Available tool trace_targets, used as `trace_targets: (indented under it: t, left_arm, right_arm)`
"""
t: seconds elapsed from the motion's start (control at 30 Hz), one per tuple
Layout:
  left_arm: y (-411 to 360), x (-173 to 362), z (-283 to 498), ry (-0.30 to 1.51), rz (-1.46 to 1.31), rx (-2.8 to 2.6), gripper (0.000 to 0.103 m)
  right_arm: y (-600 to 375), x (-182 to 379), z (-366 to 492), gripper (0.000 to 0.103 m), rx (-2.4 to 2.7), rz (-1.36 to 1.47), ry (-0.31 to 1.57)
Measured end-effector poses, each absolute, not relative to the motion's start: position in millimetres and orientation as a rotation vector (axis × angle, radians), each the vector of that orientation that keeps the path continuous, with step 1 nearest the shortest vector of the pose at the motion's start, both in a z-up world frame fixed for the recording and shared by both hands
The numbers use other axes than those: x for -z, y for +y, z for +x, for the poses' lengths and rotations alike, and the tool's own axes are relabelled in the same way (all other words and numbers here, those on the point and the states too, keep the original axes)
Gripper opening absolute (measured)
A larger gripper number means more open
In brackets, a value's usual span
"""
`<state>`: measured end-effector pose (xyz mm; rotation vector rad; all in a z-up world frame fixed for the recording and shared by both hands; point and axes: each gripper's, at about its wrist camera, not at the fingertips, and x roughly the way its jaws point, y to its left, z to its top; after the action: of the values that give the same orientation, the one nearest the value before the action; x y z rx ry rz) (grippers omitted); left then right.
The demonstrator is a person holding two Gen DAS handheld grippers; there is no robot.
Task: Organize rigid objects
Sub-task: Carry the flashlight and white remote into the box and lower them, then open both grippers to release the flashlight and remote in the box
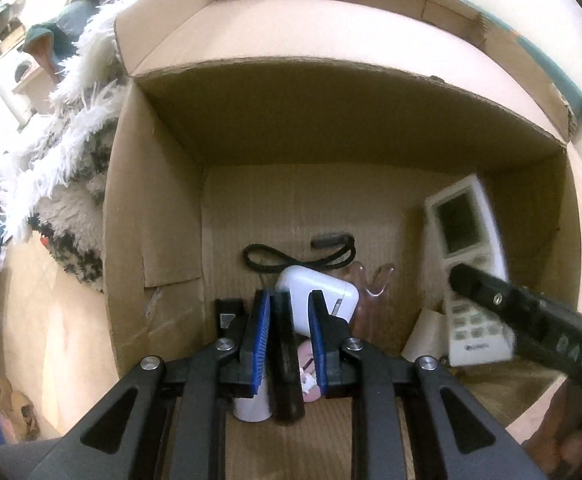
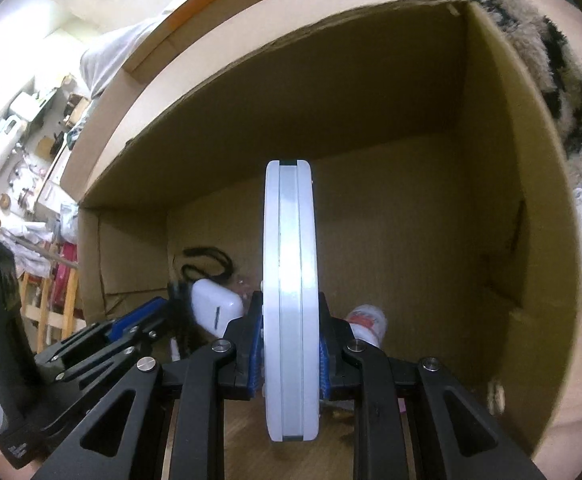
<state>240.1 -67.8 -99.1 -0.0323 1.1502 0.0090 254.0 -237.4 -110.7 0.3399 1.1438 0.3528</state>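
An open cardboard box [image 1: 155, 208] lies below both grippers. My left gripper [image 1: 289, 300] is shut on a slim dark stick [image 1: 287, 360] low over the box floor. Just beyond its tips lie a white charger block [image 1: 323, 296] and a looped black cord [image 1: 275, 260]. My right gripper [image 2: 291, 300] is shut on a white remote control [image 2: 289, 220], seen edge-on there. In the left wrist view the remote [image 1: 467, 240] shows its screen and buttons, with the right gripper [image 1: 463, 280] clamped on it at the box's right side.
On the box floor are a white cylinder [image 1: 251, 404], a clear plastic piece [image 1: 371, 284], a pink item [image 1: 307, 376] and a white container with a red label [image 2: 367, 320]. A shaggy white and black rug [image 1: 71, 184] lies left of the box. Cluttered shelves [image 2: 19, 136] stand beyond.
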Motion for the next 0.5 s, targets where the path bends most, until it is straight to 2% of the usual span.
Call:
trace_targets:
  t: [0.13, 0.23, 0.27, 0.3, 0.37, 0.4, 0.43, 0.5]
  left_arm:
    - [-68, 103, 240, 1.165, -0.031, -0.015, 0.019]
    - [-73, 102, 240, 1.174, -0.026, -0.005, 0.027]
    - [-74, 100, 238, 1.178, -0.030, -0.005, 0.029]
    - [-75, 98, 237, 1.174, -0.035, -0.004, 0.034]
    - [-78, 91, 232, 1.156, -0.024, 0.004, 0.050]
    - [-77, 87, 227, 1.142, -0.001, -0.013, 0.068]
    - [-77, 80, 226, 1.125, 0.017, -0.032, 0.077]
    - [-78, 71, 220, 1.077, 0.036, -0.050, 0.078]
  right_arm:
    - [-245, 112, 256, 0.026, -0.300, 0.362, 1.148]
    - [-243, 107, 256, 0.030, -0.279, 0.332, 1.124]
    - [-242, 104, 255, 0.037, -0.281, 0.333, 1.113]
    - [-241, 102, 254, 0.051, -0.296, 0.349, 1.103]
    - [-237, 94, 252, 0.070, -0.346, 0.377, 1.072]
    - [-237, 91, 251, 0.076, -0.349, 0.361, 1.052]
    - [-235, 88, 249, 0.078, -0.346, 0.337, 1.033]
    - [-229, 79, 245, 0.086, -0.350, 0.291, 1.002]
